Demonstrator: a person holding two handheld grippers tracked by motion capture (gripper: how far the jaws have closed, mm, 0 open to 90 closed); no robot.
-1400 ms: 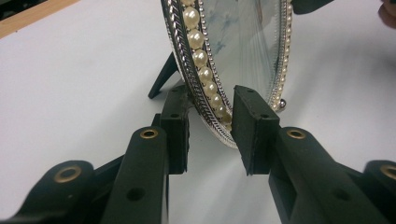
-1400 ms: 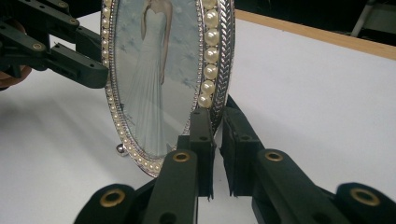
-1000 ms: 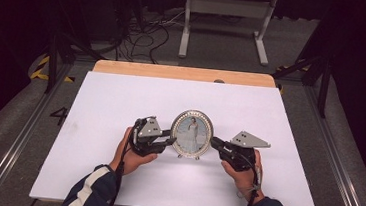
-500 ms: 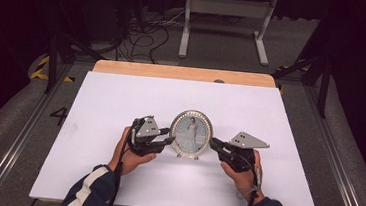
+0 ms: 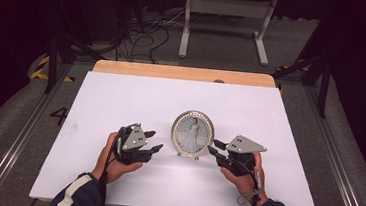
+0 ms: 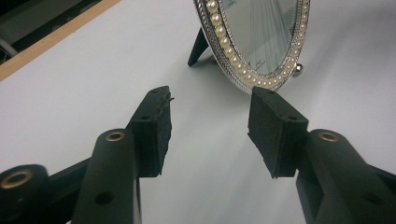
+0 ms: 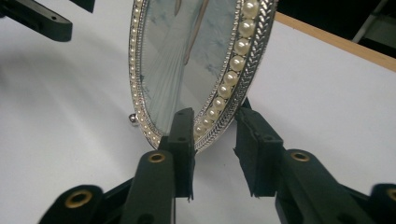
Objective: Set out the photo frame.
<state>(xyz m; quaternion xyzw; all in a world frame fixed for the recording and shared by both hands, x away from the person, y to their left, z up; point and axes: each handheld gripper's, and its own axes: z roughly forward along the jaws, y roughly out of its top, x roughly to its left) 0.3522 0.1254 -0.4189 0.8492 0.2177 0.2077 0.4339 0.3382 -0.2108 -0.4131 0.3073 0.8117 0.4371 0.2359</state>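
An oval silver picture frame (image 5: 192, 134) with a pearl rim stands upright on its back strut at the middle of the white table (image 5: 121, 97). My left gripper (image 5: 155, 140) lies a short way to its left, and its jaws have just been opening. In the left gripper view they (image 6: 210, 126) are apart with nothing between them, and the frame (image 6: 257, 37) is just beyond. My right gripper (image 5: 212, 148) is at the frame's right edge. Its jaws (image 7: 215, 144) have just been opening and straddle the lower rim of the frame (image 7: 187, 60) without pressing it.
The table's wooden back edge (image 5: 183, 73) runs behind the white sheet. Beyond it on the dark floor are cables (image 5: 142, 34) and a white metal stand (image 5: 226, 21). The left gripper's jaw (image 7: 42, 21) shows past the frame in the right gripper view.
The left gripper has let go of the frame's left edge and drawn away to the left. Both grippers' jaws have widened. The frame stays upright in place.
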